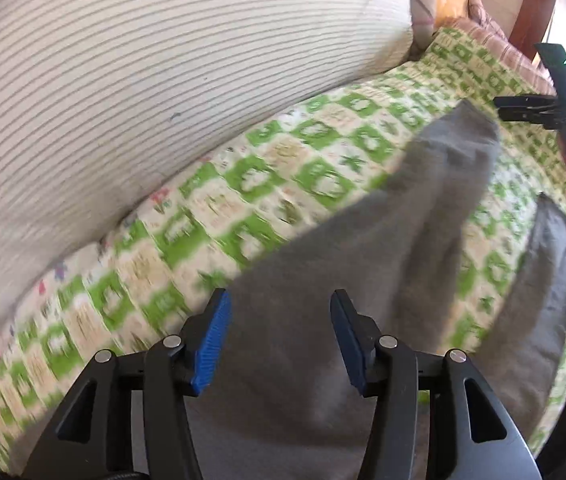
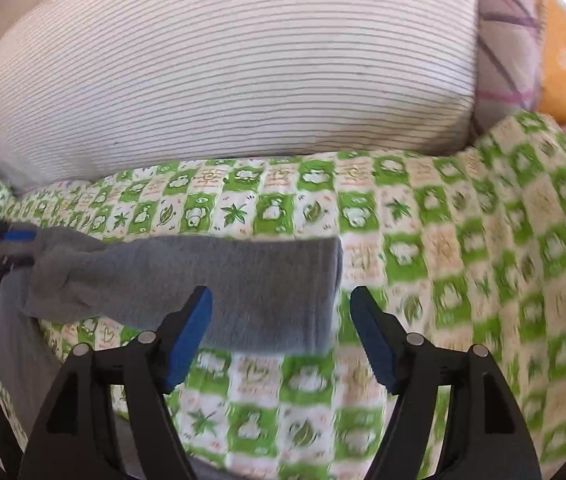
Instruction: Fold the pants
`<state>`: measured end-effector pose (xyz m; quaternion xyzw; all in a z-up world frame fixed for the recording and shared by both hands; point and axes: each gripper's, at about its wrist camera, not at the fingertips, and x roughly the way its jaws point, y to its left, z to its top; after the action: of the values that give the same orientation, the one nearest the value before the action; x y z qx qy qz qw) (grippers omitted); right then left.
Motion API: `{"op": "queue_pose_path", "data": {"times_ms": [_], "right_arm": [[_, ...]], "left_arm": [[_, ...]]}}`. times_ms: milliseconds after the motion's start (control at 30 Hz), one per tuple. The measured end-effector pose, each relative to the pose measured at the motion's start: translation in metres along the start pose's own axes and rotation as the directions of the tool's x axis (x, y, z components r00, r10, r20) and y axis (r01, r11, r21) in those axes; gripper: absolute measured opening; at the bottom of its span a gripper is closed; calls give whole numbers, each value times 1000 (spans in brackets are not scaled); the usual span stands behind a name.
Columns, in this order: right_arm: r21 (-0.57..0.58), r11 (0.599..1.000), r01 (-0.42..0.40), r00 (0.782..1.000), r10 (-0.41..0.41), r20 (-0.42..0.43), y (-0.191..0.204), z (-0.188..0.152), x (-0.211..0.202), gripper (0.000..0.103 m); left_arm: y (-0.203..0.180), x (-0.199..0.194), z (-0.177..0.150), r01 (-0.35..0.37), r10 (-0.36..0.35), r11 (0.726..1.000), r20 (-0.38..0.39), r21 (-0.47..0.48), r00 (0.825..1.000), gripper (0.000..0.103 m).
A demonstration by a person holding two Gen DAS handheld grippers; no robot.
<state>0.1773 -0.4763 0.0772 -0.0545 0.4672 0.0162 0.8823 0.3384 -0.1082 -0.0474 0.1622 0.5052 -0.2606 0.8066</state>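
Grey pants point(image 2: 203, 280) lengthwise across the quilt point(image 2: 443, 240), cuff between the spread, empty right hand-held gripper point(image 2: 281, 336)

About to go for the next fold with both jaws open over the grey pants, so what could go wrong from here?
1. The grey pants lie rumpled on the green checked bedspread, so a pinch could catch the bedspread too.
2. The striped pillow sits close behind and could crowd the fold.
3. Both views are blurred, so aim may be off.

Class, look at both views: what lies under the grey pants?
The grey pants lie on a green-and-white checked bedspread, which shows all around them. What the pants cover, and anything below the bedspread, cannot be seen.
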Motion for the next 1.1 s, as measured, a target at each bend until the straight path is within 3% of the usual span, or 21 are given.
{"op": "queue_pose_path", "data": {"times_ms": [267, 467, 500, 533, 600, 667, 700, 767, 967, 1100], "right_arm": [[-8, 999, -43, 995, 42, -93, -19, 15, 39, 74], [-10, 998, -66, 991, 64, -120, -24, 19, 55, 74], [-21, 997, -68, 991, 65, -115, -22, 18, 56, 70], [-30, 997, -67, 992, 64, -112, -19, 17, 56, 51], [-30, 998, -60, 992, 56, -114, -18, 17, 58, 24], [-38, 997, -70, 994, 66, -86, -15, 16, 52, 17], [-45, 997, -67, 996, 63, -66, -12, 16, 48, 16], [-42, 997, -65, 998, 64, -26, -11, 15, 37, 15], [-42, 997, -72, 992, 75, 97, -9, 5, -11, 15], [-43, 996, -77, 988, 82, 132, -3, -12, -33, 15]], "left_arm": [[13, 33, 3, 63, -46, 990, -134, 127, 990, 58], [16, 40, 5, 80, -60, 987, -143, 140, 988, 62], [15, 40, 5, 79, -58, 986, -139, 144, 988, 62], [14, 42, 6, 78, -57, 986, -142, 146, 988, 60], [16, 45, 7, 94, -73, 987, -155, 132, 985, 49], [13, 40, 8, 98, -77, 986, -147, 136, 986, 18], [12, 38, 7, 102, -83, 986, -144, 134, 986, 11], [6, 31, 4, 101, -82, 985, -131, 141, 988, 7], [-17, -10, -22, 104, -96, 983, -56, 150, 994, 6], [-28, -45, -42, 111, -113, 984, 5, 141, 994, 6]]}}
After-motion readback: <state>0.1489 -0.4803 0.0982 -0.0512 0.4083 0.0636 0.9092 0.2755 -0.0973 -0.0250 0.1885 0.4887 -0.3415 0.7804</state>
